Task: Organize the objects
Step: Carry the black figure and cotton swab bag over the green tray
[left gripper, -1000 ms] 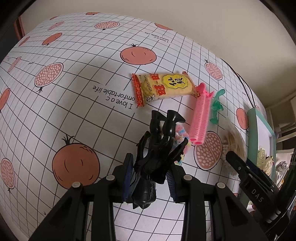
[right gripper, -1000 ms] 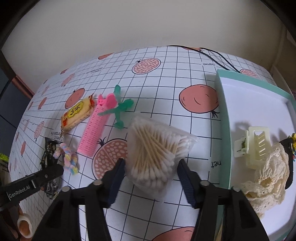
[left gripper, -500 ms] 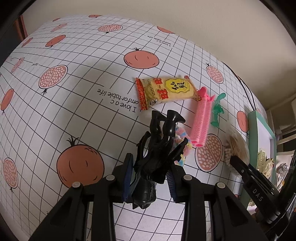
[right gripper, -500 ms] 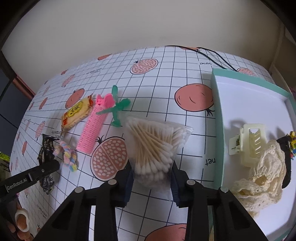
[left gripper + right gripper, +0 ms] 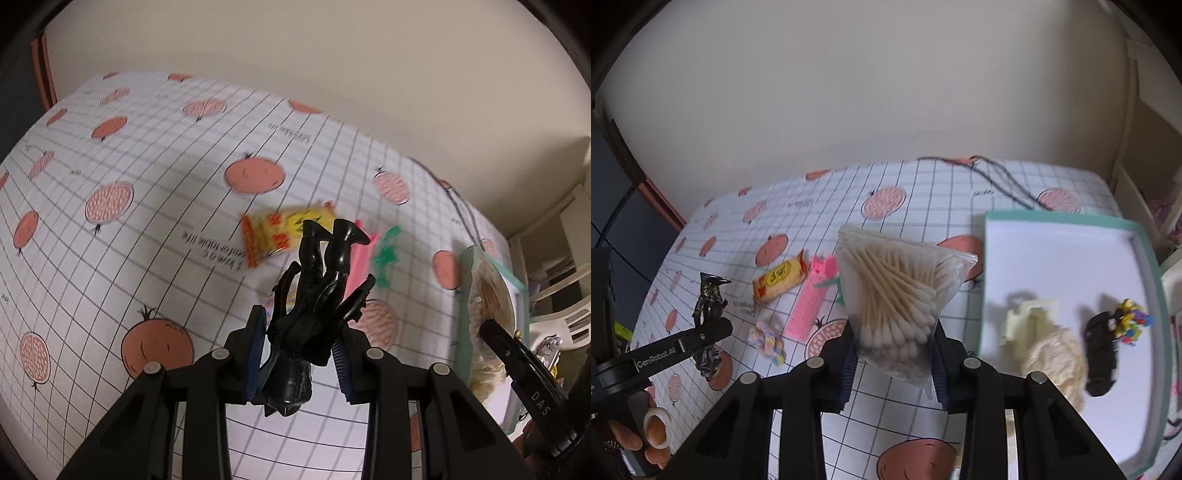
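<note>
Holding a black toy figure point(image 5: 314, 306) head-down, the left gripper point(image 5: 301, 363) has its blue pads clamped on the torso, with the legs sticking up and away from the camera and the whole thing lifted clear of the pomegranate-print tablecloth point(image 5: 147, 206). Over on the other side, the right gripper point(image 5: 894, 363) is squeezed onto the bottom of a clear bag of cotton swabs point(image 5: 897, 295), which is also up off the table, just left of the teal-rimmed tray point(image 5: 1145, 266). Sitting in that tray: a cream hair claw point(image 5: 1027, 321), a cream lace scrunchie point(image 5: 1056, 358) touching it, and a black clip with colourful bits point(image 5: 1104, 350). Left on the cloth are a yellow snack packet point(image 5: 779, 278), a pink hair roller point(image 5: 810, 302) just beside it, a green clip point(image 5: 833, 284) mostly hidden behind the bag, and a pastel scrunchie point(image 5: 768, 341) nearer the camera. The left view is pretty motion-blurred, so the stuff on the table there is fuzzy.
</note>
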Tool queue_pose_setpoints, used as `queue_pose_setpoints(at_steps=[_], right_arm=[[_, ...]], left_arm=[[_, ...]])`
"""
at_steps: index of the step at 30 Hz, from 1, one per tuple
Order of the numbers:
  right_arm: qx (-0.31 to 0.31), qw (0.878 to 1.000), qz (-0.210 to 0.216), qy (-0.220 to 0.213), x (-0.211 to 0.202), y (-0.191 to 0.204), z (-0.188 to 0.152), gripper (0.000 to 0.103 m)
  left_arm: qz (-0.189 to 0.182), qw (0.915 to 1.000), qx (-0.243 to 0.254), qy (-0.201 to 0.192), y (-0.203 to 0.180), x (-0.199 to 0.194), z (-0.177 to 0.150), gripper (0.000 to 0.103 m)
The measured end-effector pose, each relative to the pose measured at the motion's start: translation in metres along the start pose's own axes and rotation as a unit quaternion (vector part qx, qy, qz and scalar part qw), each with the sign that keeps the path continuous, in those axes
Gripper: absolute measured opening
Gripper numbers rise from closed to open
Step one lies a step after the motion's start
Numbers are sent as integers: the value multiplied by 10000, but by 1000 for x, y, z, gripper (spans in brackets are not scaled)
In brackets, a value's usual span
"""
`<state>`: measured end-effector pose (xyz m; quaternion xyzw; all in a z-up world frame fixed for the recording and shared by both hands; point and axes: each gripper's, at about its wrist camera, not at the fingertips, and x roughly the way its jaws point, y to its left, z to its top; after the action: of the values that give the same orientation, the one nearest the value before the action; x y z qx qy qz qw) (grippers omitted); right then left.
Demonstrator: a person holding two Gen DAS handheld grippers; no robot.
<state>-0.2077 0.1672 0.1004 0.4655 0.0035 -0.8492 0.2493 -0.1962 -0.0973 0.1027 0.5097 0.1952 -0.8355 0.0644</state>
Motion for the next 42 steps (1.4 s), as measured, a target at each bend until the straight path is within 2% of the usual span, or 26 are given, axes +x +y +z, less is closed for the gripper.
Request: queue_pose_setpoints(at_steps=[10, 19, 31, 42], right_arm=[[192, 9990, -196, -347, -40, -35, 11, 37], [385, 9980, -329, -382, -57, -70, 11, 37], [433, 9960, -620, -478, -78, -107, 3, 37], [563, 9940, -871, -337, -91, -140, -1, 37]], left_arm=[[-166, 9977, 459, -463, -52, -33, 4, 35], [-452, 9913, 1016, -700, -108, -53, -3, 36], [-719, 9786, 1815, -658, -179, -56, -32, 36], [-984, 9749, 1953, -413, -211, -43, -49, 36]])
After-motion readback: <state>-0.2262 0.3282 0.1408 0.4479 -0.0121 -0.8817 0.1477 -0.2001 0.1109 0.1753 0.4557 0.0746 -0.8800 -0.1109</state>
